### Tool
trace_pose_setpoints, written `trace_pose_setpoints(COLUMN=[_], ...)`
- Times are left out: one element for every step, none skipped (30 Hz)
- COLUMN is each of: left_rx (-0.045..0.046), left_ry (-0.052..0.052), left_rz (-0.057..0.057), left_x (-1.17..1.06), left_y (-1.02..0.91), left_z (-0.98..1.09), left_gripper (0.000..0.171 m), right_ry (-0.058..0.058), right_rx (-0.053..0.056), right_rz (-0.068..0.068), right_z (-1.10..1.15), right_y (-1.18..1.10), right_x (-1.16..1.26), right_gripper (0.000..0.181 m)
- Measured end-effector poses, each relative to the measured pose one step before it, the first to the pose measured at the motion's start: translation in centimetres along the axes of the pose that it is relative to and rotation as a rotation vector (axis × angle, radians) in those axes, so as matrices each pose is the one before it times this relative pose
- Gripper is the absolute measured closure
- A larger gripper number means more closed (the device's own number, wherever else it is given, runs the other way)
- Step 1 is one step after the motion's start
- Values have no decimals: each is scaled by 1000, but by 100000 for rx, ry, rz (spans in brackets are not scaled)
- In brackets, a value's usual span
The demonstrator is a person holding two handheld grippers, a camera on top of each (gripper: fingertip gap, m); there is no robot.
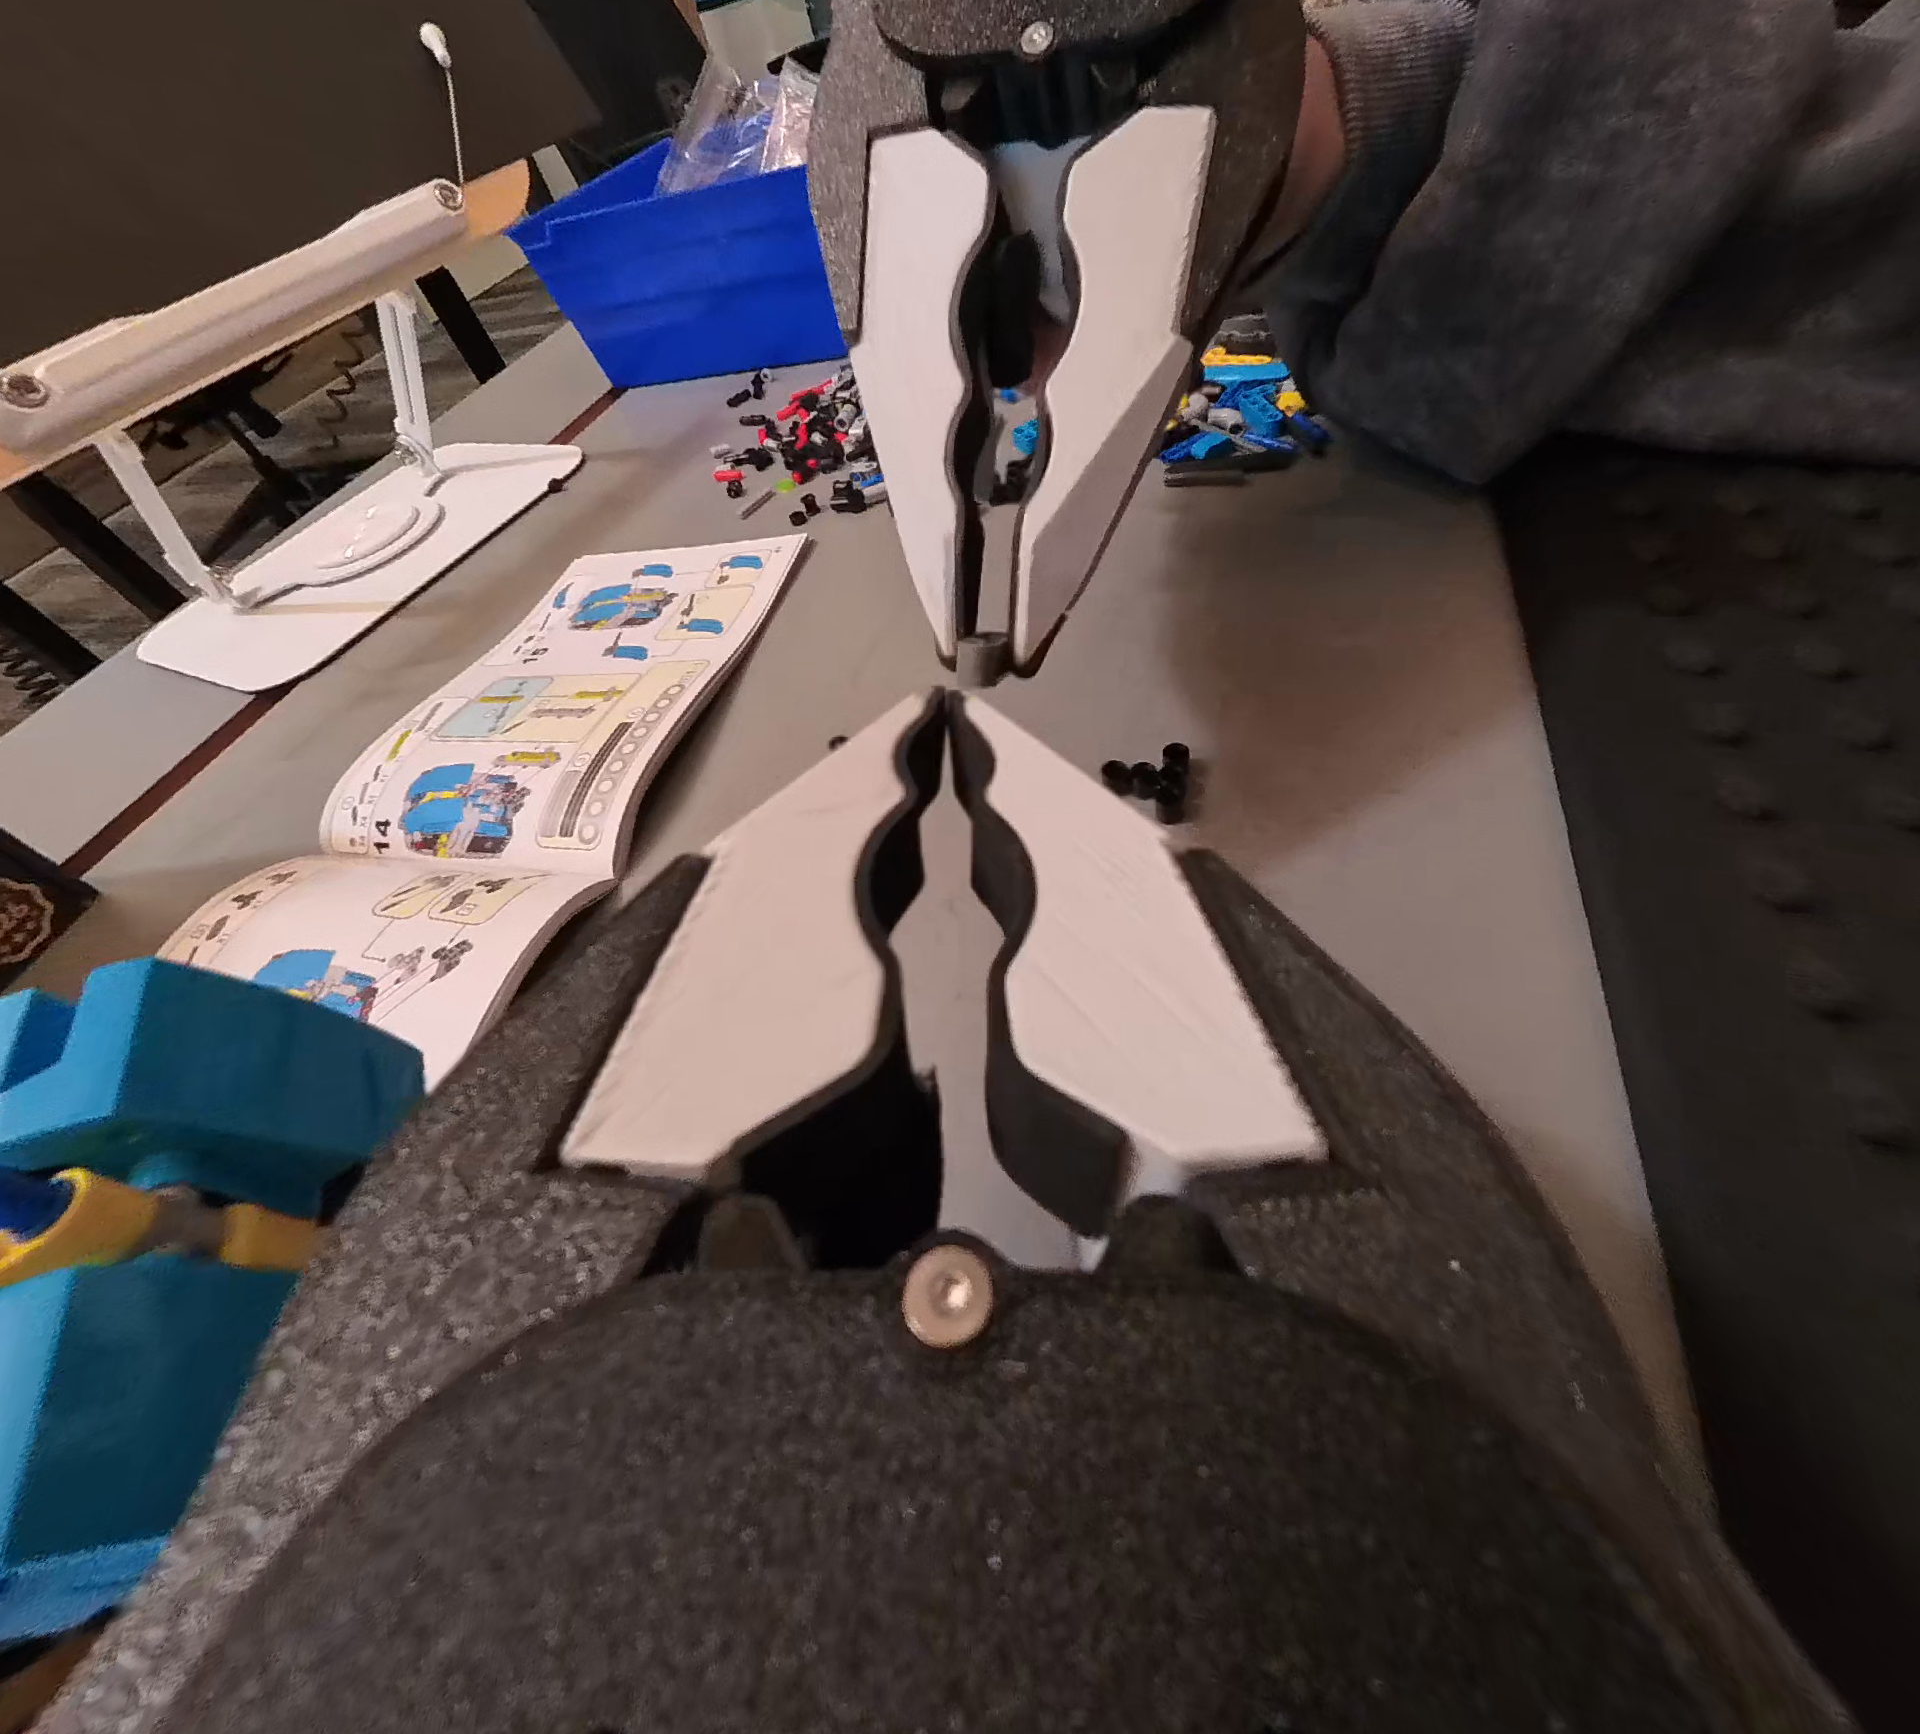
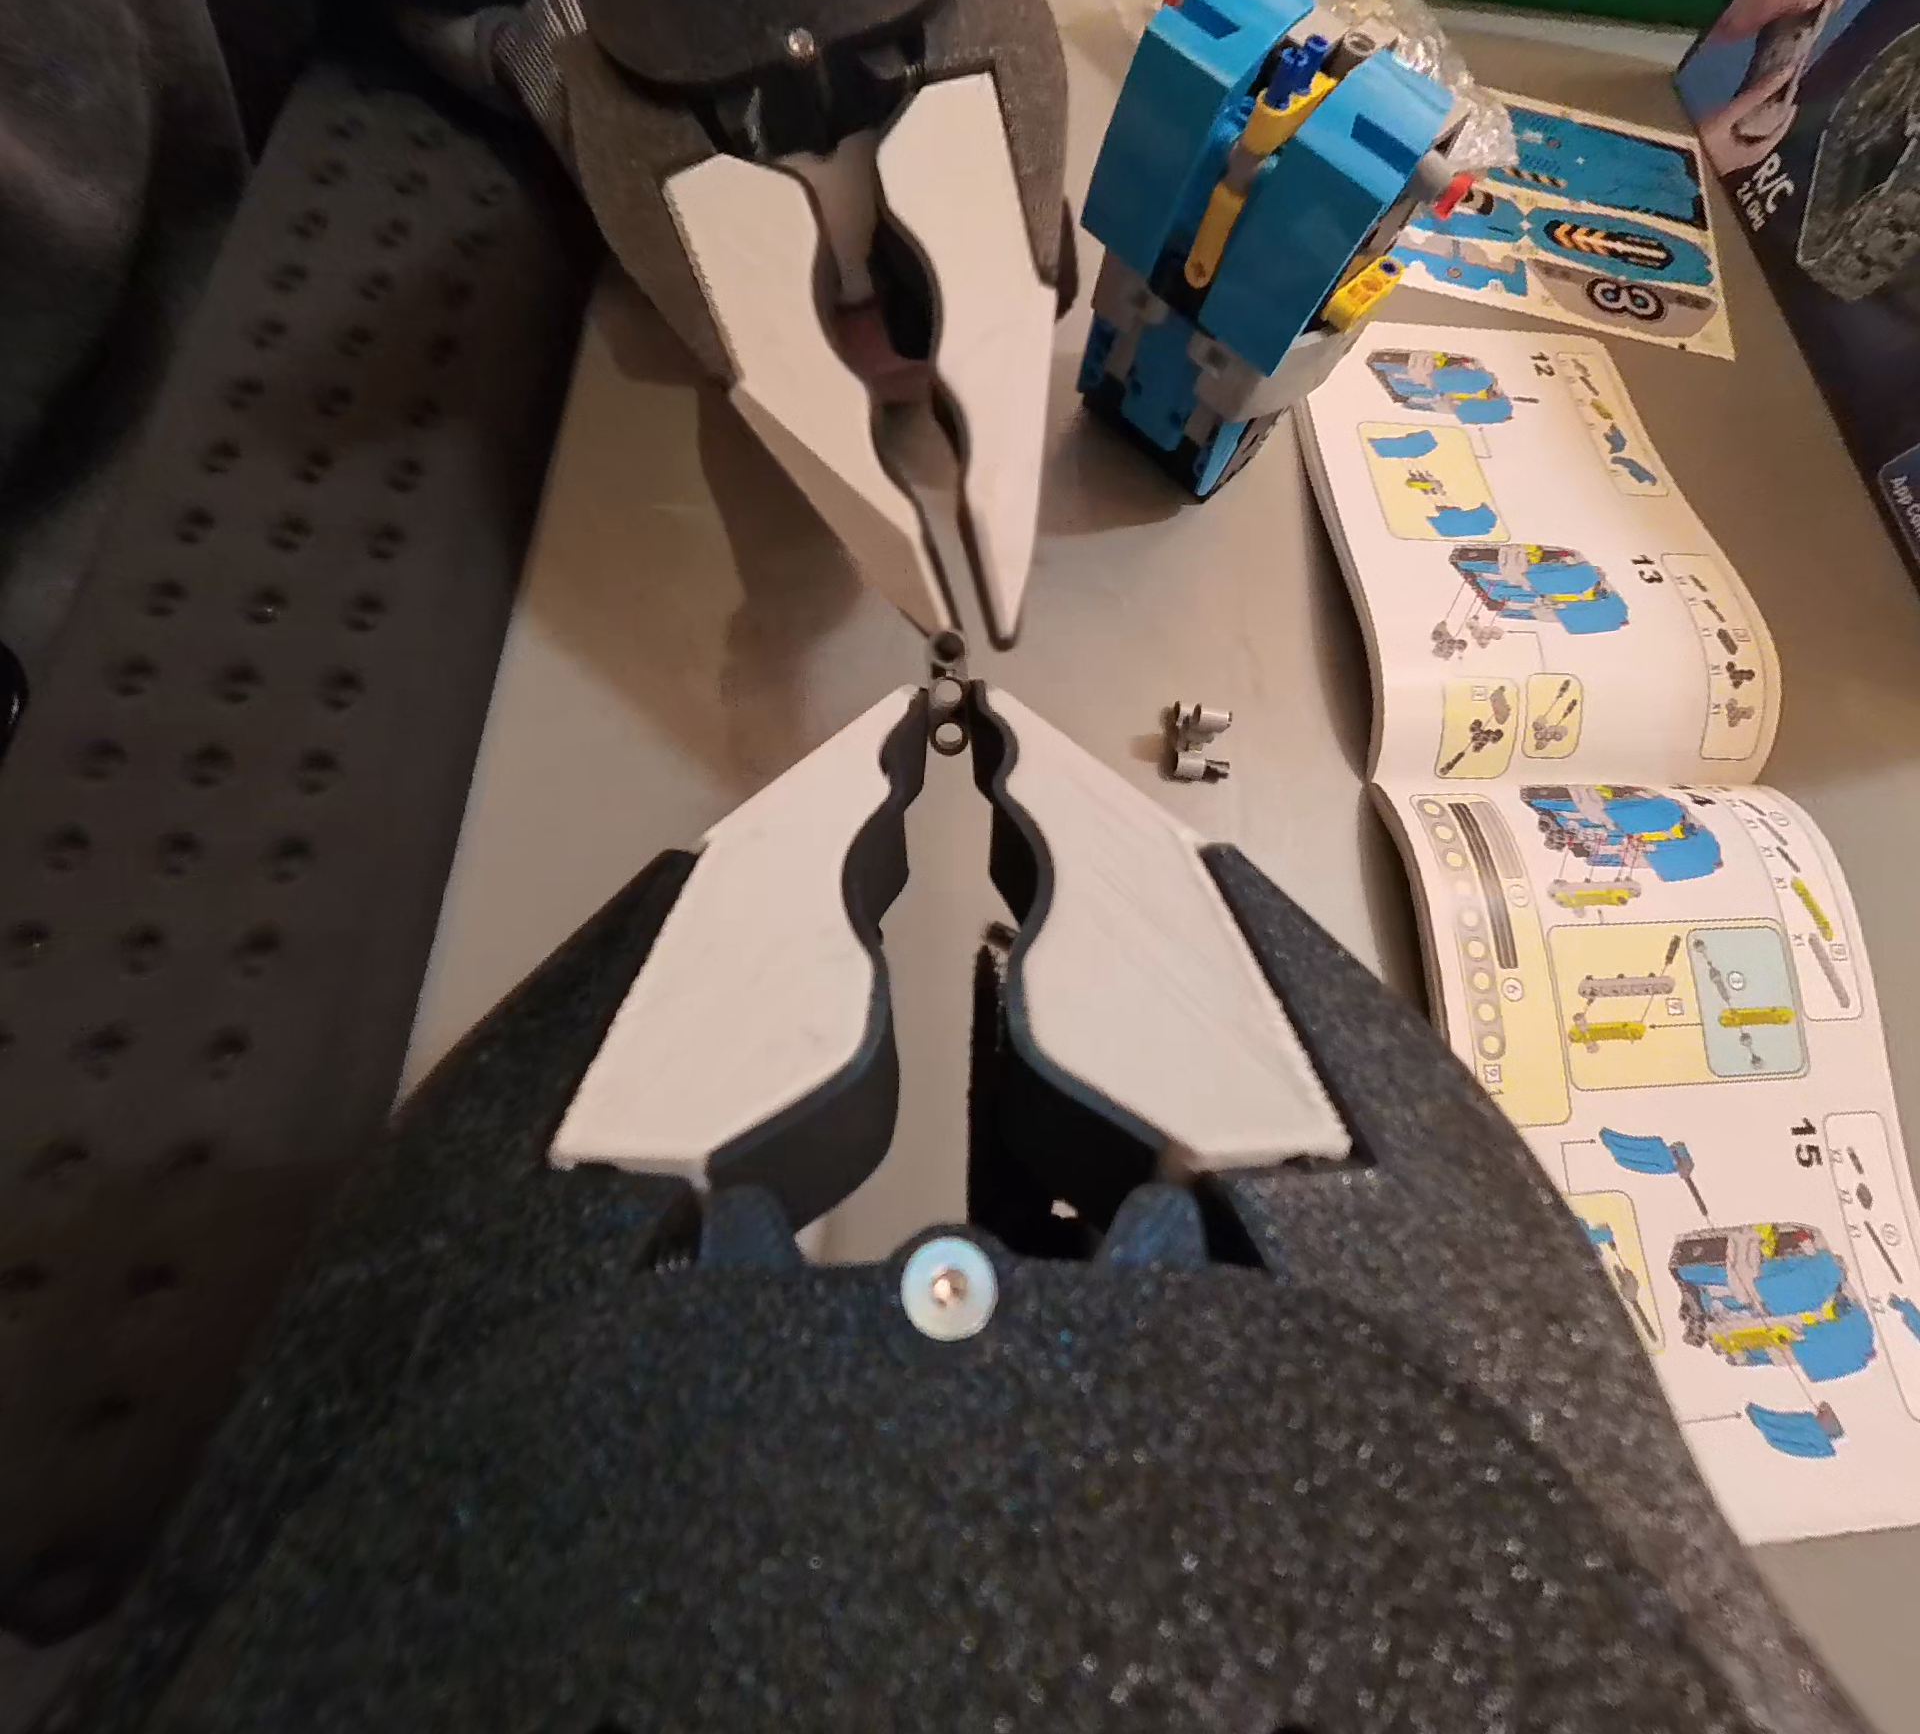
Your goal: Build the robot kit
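My right gripper is shut on a small dark grey connector piece with round holes, whose far end sticks out past the tips. In the left wrist view the same gripper points down with the grey piece at its tips, held by a hand in a grey sleeve. My left gripper is shut, its tips meeting just below that piece, close to it. In the right wrist view it comes from above, tips right at the piece's far end. Both hover low over the grey table.
A blue and yellow brick model stands beyond, beside an open instruction booklet. Two light grey connectors and several black pieces lie near. Also a loose parts pile, a blue bin, a white stand, a studded dark mat. The grippers are tip to tip, or close to it.
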State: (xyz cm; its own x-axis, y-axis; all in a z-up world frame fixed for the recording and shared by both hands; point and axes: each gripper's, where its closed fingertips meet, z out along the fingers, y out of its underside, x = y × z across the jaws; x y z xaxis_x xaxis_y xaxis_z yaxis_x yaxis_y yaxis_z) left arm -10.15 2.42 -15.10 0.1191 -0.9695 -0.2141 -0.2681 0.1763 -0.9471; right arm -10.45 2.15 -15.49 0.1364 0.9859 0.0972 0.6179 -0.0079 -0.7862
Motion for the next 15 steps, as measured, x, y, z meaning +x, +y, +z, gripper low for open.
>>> trace_pose_setpoints(left_rx=[459, 133, -11, 184, 241, -28, -109, -75, -33, 93, 323, 689, 992, 1291, 1696], left_ry=[292, 391, 573, 236, 355, 538, 242, -43, -142, -31, 51, 237, 410, 396, 818], left_rz=[-38, -278, -289, -222, -75, 113, 292, 373, 229, -53, -345, -600, -901, -1298, -1793], left_x=[30, 20, 49, 3, 41, 87, 68, 43, 6, -5, -17, -31, -34, -64, -48], left_y=[-62, -11, 3, -18, -22, 1, 21, 9, 4, -17, -44, -91, -135, -181, -240], left_z=[-49, -14, -5, -22, -20, -5, 9, 18, 4, -15, -24, -54, -81, -97, -125], left_gripper=[171, 171, 171, 171, 171, 171, 171, 171, 171, 171, 171, 171, 170, 170, 168], right_ry=[178, 705, -282, -854, -103, -126, -523, 21, 20, -246, 53, 111, -189, 84, -136], right_rx=[895, 383, 83, -108, -356, -644, -552, -408, -296, -104, 302, 672, 802, 847, 989], right_rz=[-22, -218, 27, 518, 385, 86, 94, -56, 56, 384, 163, -74, 176, 274, 255], right_z=[-66, -64, -47, 3, 62, 127, 123, 115, 89, 50, 6, -32, -54, -61, -90], right_y=[-140, -72, 3, 50, 66, 111, 90, 59, 46, 26, -52, -96, -126, -136, -140], right_x=[28, 119, -42, -107, 15, -12, -96, 4, 12, -9, 29, 23, -11, 42, 9], right_gripper=[174, 174, 174, 174, 174, 174, 174, 174, 174, 174, 174, 174, 174, 174, 174])
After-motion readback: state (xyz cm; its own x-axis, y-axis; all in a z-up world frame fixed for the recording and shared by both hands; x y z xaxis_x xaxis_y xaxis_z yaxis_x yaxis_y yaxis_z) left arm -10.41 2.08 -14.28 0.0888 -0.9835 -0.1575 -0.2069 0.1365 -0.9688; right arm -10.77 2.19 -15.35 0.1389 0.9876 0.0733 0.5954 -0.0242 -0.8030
